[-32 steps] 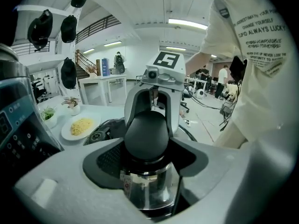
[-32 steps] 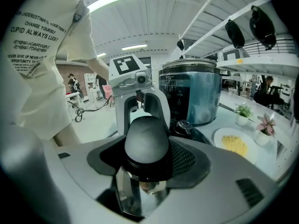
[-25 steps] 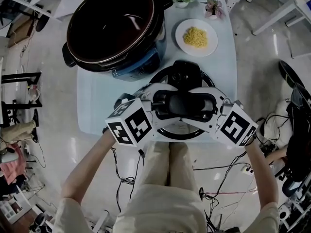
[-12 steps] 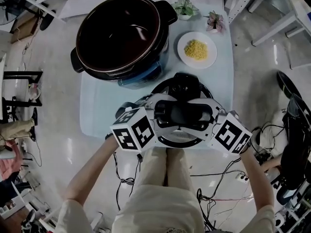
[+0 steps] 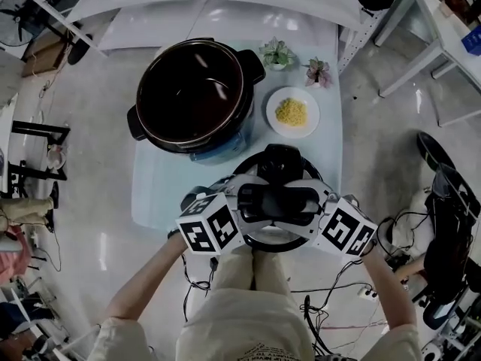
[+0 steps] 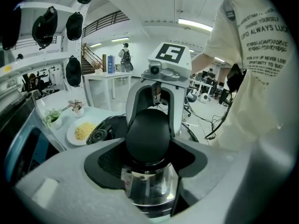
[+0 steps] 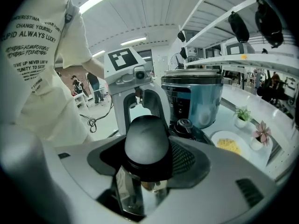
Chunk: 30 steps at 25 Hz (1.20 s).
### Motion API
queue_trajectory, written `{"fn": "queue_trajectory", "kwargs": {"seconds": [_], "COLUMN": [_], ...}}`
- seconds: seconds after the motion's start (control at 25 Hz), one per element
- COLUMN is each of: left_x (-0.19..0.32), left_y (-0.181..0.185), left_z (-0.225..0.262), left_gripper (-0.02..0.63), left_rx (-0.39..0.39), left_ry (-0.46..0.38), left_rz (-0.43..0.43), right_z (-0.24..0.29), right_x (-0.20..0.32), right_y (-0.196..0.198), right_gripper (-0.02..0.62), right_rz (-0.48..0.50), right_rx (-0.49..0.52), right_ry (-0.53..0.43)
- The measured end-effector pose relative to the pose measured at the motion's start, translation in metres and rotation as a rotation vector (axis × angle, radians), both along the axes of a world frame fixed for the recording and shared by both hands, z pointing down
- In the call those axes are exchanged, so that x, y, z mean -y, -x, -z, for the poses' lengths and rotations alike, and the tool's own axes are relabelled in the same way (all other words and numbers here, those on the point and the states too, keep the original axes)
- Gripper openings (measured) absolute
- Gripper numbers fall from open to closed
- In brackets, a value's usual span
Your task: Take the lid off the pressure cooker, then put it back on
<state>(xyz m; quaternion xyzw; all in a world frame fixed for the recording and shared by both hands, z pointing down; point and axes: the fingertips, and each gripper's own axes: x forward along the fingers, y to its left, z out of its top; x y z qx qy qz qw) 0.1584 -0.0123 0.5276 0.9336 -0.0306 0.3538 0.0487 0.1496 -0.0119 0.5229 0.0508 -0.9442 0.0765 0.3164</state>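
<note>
"Lid [image 5: 278, 164] is off the cooker [image 5: 218, 147], look. It's up in front of the person at the near edge of the table [image 5: 158, 190], and the open cooker stands well apart at the far left."

"So which step is that, taking it off or putting it back?"

"I'd say the first half is done. The cooker is bare and dark inside, with nothing on its rim. What's left is the trip back."

"And both tools are on it?"

"Both. The left gripper [image 5: 244, 201] has one end of the black handle [image 5: 278, 199] and the right gripper [image 5: 314, 201] has the other. Each one's own camera shows a rounded end of that handle right between its grey jaws. The jaws stand wide but are clamped against it, not loose. Neither holds anything else."

"Is the lid resting on the table?"

"Hard to tell from above. It overhangs the near edge, so I judge the two grippers carry it."

"What does the next move want?"

"It has to go level across to the cooker, both hands together so it doesn't tip. It also needs to clear the plate [image 5: 312, 119] of yellow food near the cooker. Then it's centred over the rim, lowered flat and probably turned to seat it. I wouldn't open the jaws until it sits all round."
</note>
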Motion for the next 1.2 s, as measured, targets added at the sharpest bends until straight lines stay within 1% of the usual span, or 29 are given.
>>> {"fn": "queue_trajectory", "kwargs": {"seconds": [0.12,0.28,0.36,0.92,1.08,1.2], "left_x": [0.0,-0.005,-0.007,0.007,0.008,0.011], "left_y": [-0.004,-0.009,-0.012,-0.013,-0.012,-0.01], "left_z": [0.015,0.032,0.043,0.101,0.112,0.122], "left_gripper": [0.288,0.288,0.288,0.288,0.288,0.288], "left_rx": [-0.007,0.013,0.012,0.003,0.001,0.003], "left_ry": [-0.011,-0.025,-0.034,-0.141,-0.14,-0.156], "left_rz": [-0.008,-0.069,-0.081,-0.047,-0.063,-0.069], "right_z": [0.016,0.034,0.044,0.102,0.113,0.123], "right_x": [0.0,-0.005,-0.006,0.007,0.008,0.012], "right_y": [-0.004,-0.009,-0.012,-0.014,-0.012,-0.01], "right_gripper": [0.276,0.276,0.276,0.276,0.276,0.276], "right_rz": [-0.011,-0.069,-0.081,-0.041,-0.051,-0.052], "right_rx": [0.003,0.021,0.027,0.015,0.035,0.042], "right_ry": [-0.012,-0.023,-0.031,-0.133,-0.13,-0.143]}}
